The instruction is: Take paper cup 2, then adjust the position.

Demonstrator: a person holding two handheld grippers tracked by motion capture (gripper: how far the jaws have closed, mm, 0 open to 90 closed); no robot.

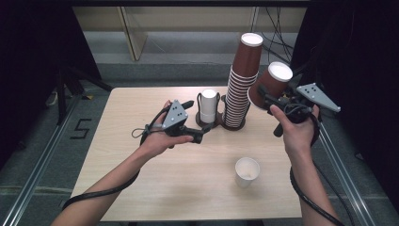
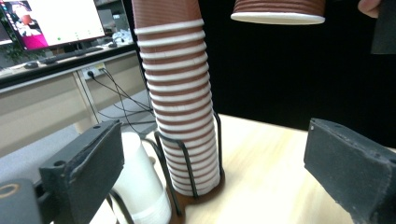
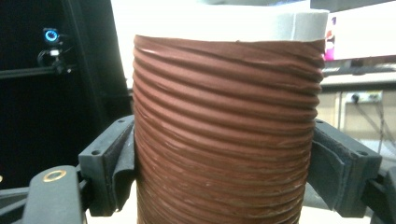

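We are seeing a white cup (image 1: 247,171) standing upright on the wooden surface (image 1: 141,188), well apart from the holder (image 1: 208,123). A stack of white cups (image 1: 208,105) is sitting in that holder. A monitor (image 2: 51,21) is glowing behind a desk (image 2: 56,70).

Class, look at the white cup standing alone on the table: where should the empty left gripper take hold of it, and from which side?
Grip the white cup across its side wall just below the rim, coming in level from its left. It stands upright, mouth up, and the left gripper, jaws open, is on that side.
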